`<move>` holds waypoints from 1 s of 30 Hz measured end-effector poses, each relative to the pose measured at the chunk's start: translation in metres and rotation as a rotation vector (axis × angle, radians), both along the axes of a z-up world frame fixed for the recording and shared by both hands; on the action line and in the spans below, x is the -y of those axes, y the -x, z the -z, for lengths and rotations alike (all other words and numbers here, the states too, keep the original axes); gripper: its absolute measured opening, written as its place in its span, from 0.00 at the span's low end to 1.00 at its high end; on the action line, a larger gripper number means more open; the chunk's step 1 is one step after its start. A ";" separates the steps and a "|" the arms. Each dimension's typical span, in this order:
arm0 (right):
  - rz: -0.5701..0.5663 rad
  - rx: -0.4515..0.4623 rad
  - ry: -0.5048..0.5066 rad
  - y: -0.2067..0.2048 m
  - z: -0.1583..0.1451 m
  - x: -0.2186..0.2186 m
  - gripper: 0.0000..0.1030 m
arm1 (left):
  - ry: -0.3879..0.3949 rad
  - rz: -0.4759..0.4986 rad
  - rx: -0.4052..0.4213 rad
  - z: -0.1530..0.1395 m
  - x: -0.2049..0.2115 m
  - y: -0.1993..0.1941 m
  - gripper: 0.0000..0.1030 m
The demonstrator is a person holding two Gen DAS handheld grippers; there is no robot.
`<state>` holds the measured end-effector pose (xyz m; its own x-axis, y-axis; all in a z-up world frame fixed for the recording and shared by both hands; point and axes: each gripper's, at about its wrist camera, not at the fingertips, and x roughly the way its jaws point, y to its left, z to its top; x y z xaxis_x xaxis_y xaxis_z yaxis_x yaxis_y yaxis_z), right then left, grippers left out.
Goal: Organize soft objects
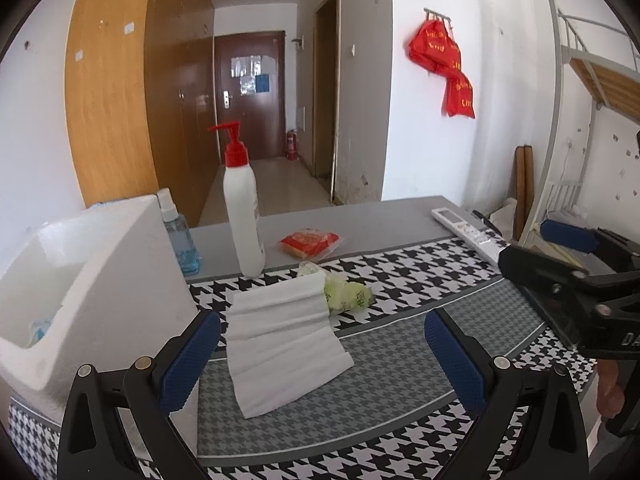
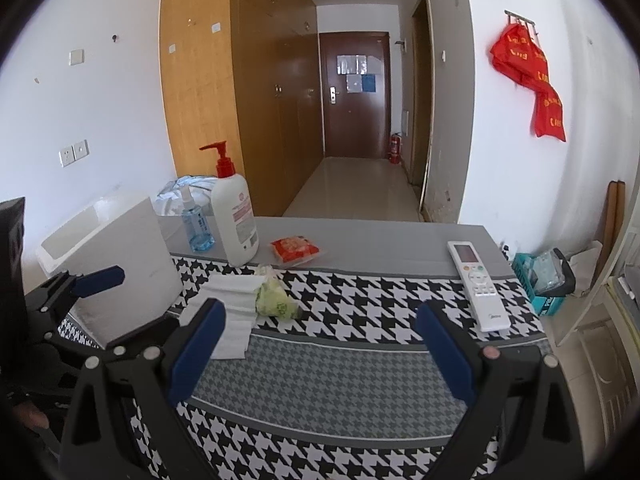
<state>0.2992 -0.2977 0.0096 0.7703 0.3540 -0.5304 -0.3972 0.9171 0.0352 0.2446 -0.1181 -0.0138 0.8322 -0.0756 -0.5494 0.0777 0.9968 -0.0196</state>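
A folded white cloth (image 1: 280, 344) lies on the houndstooth table cover, partly over a crumpled green and clear soft bag (image 1: 348, 294). A red packet (image 1: 308, 242) lies further back on the grey strip. A white foam box (image 1: 80, 280) stands at the left. My left gripper (image 1: 320, 360) is open and empty, its jaws either side of the cloth, just before it. My right gripper (image 2: 316, 348) is open and empty over the table cover, right of the cloth (image 2: 232, 312) and green bag (image 2: 276, 300). The box (image 2: 120, 264) and red packet (image 2: 294, 250) also show there.
A tall white pump bottle (image 1: 242, 208) and a blue spray bottle (image 1: 178, 236) stand behind the cloth beside the box. A white remote (image 2: 478, 284) lies at the table's right. A bed frame (image 1: 592, 72) stands at the right, a corridor behind.
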 end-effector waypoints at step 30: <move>-0.063 -0.088 0.076 -0.044 0.027 -0.034 0.95 | 0.014 -0.045 -0.170 0.052 -0.021 -0.049 0.91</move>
